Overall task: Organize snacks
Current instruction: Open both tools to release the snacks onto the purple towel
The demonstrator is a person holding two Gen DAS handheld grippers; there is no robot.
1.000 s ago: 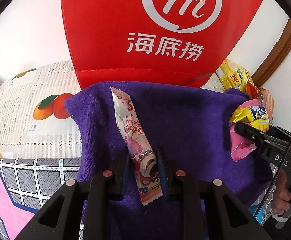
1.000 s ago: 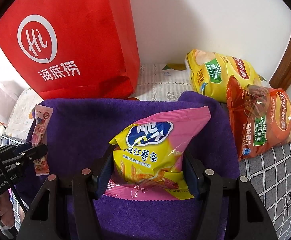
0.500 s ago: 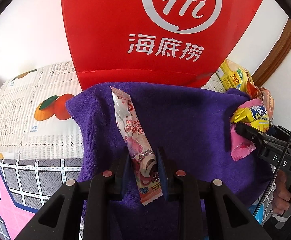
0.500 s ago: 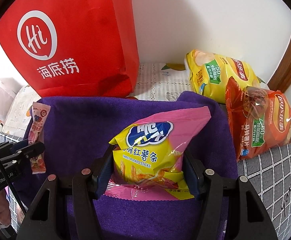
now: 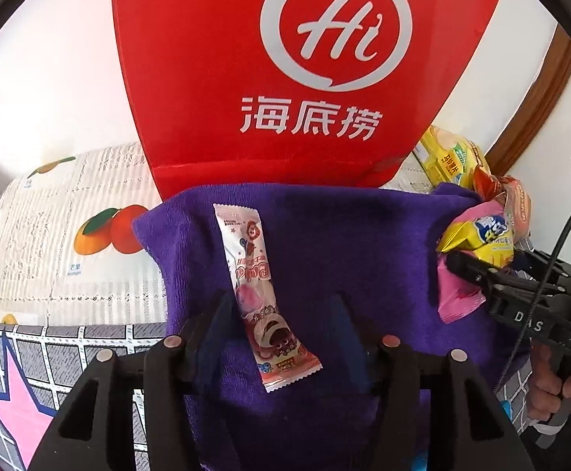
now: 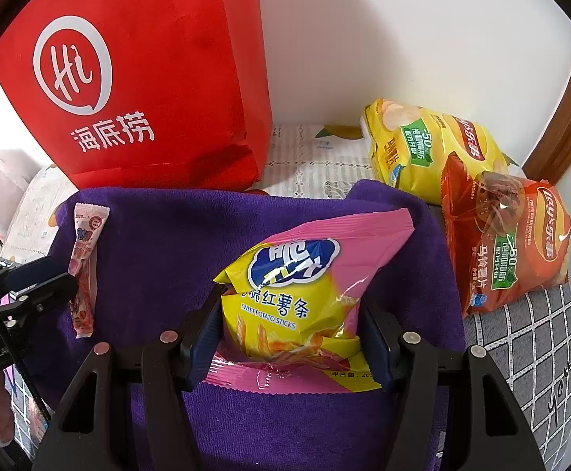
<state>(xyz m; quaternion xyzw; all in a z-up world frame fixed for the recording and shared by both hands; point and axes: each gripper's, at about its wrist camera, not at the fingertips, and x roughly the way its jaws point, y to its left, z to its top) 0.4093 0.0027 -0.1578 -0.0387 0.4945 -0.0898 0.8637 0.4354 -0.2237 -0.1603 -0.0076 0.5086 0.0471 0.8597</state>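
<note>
The red paper bag (image 6: 136, 78) is cut off above, its inside hidden. The left gripper (image 5: 281, 322) is opening, pads clear of the pink candy stick (image 5: 258, 290); the right gripper (image 6: 289, 333) pinches the sweet potato sticks bag (image 6: 297, 298).

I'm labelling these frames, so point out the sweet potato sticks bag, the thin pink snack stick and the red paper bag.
sweet potato sticks bag (image 6: 285, 294), right wrist view, yellow front panel.
thin pink snack stick (image 5: 260, 294), left wrist view, mid wrapper.
red paper bag (image 5: 309, 149), left wrist view, front below the logo.

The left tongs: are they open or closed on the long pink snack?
Opening. The left tongs stand apart; the long pink snack lies on the purple towel, with a clear gap on its right side.
</note>
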